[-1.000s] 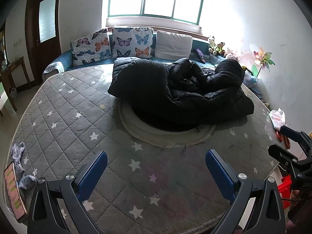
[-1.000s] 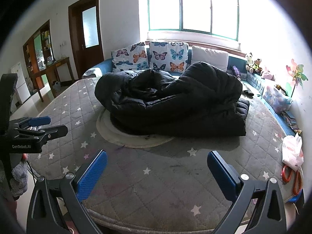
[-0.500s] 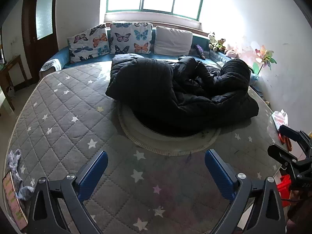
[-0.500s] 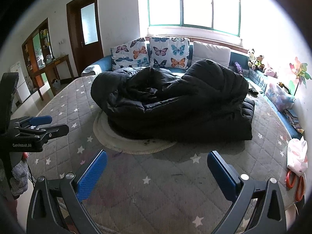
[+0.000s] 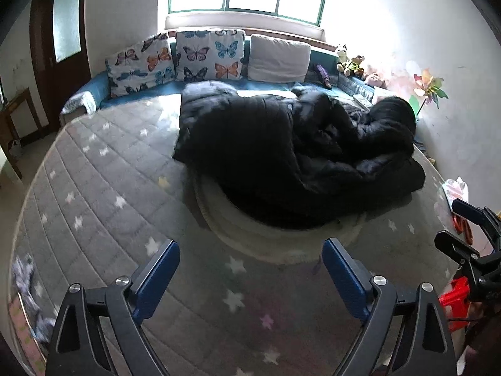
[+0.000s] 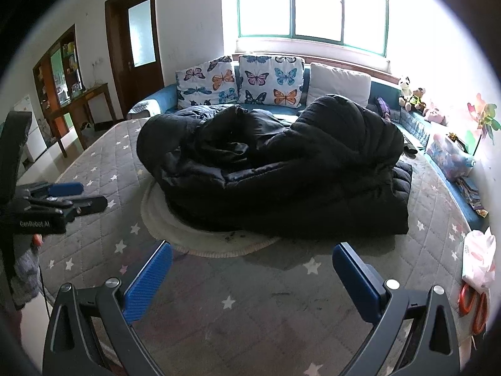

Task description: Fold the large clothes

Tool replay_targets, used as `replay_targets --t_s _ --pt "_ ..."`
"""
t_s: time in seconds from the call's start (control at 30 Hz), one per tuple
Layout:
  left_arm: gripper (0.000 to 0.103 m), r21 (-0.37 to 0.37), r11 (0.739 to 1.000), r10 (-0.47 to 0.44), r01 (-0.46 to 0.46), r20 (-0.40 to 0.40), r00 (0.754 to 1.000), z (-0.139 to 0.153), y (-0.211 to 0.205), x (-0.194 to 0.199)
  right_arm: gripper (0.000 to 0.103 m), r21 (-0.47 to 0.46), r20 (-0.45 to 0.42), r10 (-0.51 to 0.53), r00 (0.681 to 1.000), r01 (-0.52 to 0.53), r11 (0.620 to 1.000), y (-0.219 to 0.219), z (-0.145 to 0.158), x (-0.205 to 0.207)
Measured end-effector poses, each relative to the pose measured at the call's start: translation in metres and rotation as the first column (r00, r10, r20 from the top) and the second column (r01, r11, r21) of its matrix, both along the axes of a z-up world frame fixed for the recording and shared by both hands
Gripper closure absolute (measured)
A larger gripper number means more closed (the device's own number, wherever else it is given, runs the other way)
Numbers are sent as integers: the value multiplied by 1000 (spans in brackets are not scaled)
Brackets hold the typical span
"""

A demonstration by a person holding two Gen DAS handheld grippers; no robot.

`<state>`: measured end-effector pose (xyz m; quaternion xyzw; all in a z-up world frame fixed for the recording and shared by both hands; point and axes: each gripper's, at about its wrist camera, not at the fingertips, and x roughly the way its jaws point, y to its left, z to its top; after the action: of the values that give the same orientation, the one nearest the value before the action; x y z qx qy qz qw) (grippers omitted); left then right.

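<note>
A big black puffy coat lies crumpled in a heap on the grey star-patterned mattress, partly over a round cream mat. It also shows in the right wrist view. My left gripper is open and empty, above the mattress short of the coat. My right gripper is open and empty, also short of the coat. Each gripper shows at the edge of the other's view: the right one and the left one.
Butterfly pillows and a white pillow line the blue sofa at the back. Soft toys and a pinwheel stand at the right wall. A plastic bag and orange scissors lie at the mattress's right edge. A door is at the left.
Both grippers have moved forward towards the coat, which now looks larger in both views. Their jaws have stayed open. The coat has not moved.
</note>
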<state>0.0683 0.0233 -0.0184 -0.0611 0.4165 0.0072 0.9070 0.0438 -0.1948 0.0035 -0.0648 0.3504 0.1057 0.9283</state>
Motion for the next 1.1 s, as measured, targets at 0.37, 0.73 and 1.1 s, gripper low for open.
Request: replay_targets --t_s 0.37,0.73,1.1 --pt "5 61 994 -95 94 13 995 34 20 91 0 -20 -2 -65 998 65 998 -26 28 76" --pt "3 46 963 -259 264 -90 962 23 12 195 5 3 -176 -193 965 197 980 -49 26 185" --pt "43 47 946 -319 319 -13 948 -2 14 154 53 -80 -125 -174 977 165 983 -62 29 137"
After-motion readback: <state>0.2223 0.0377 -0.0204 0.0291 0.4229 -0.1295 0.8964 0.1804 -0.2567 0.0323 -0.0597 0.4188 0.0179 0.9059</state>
